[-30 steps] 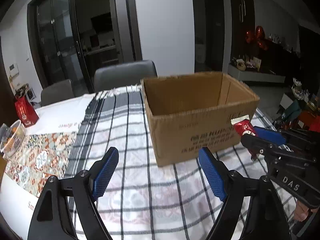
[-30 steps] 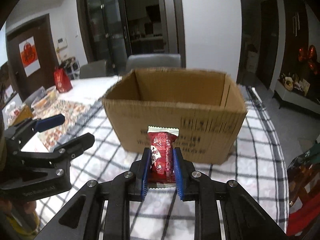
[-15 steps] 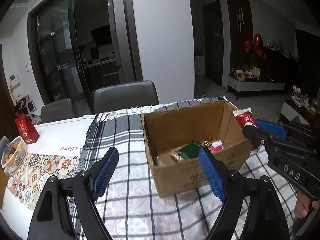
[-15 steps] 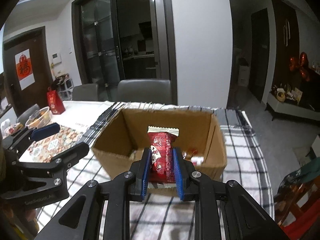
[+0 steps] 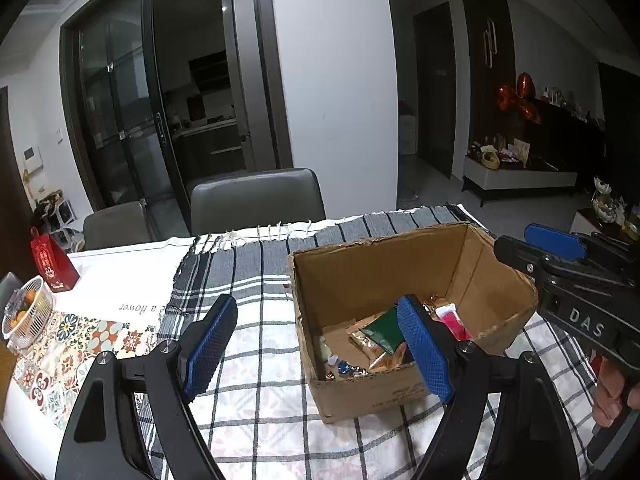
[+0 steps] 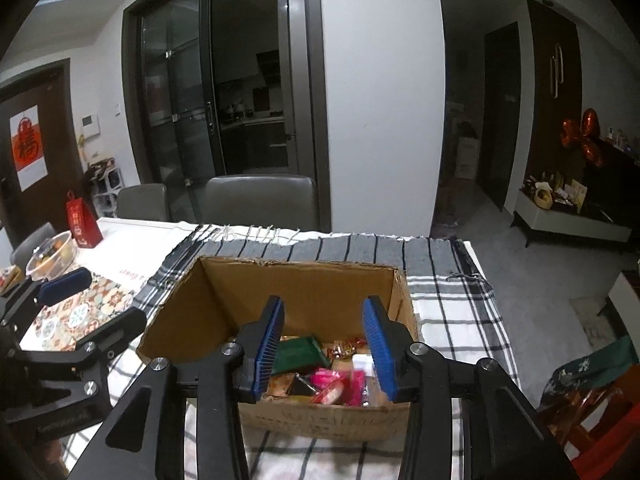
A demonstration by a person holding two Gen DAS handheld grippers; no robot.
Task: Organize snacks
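An open cardboard box (image 5: pixel 376 272) (image 6: pixel 304 284) stands on the checked tablecloth and holds several snack packets, among them a green packet (image 5: pixel 382 326) (image 6: pixel 298 354) and pink packets (image 6: pixel 340 386). My right gripper (image 6: pixel 326 354) is open and empty, held above the box's near edge; it also shows in the left wrist view (image 5: pixel 560 248) over the box's right wall. My left gripper (image 5: pixel 316 354) is open and empty, above the cloth left of the box, and shows in the right wrist view (image 6: pixel 80 308).
Two grey chairs (image 5: pixel 256 200) stand behind the table. A white basket of fruit (image 5: pixel 26 316) and a red gift bag (image 5: pixel 52 260) sit at the table's far left on a patterned runner (image 5: pixel 72 344). The table's right edge (image 6: pixel 492 304) lies just past the box.
My right gripper has risen over the box and opened; the red snack packet it held is gone from its jaws. The left gripper also rose; the box interior now shows.
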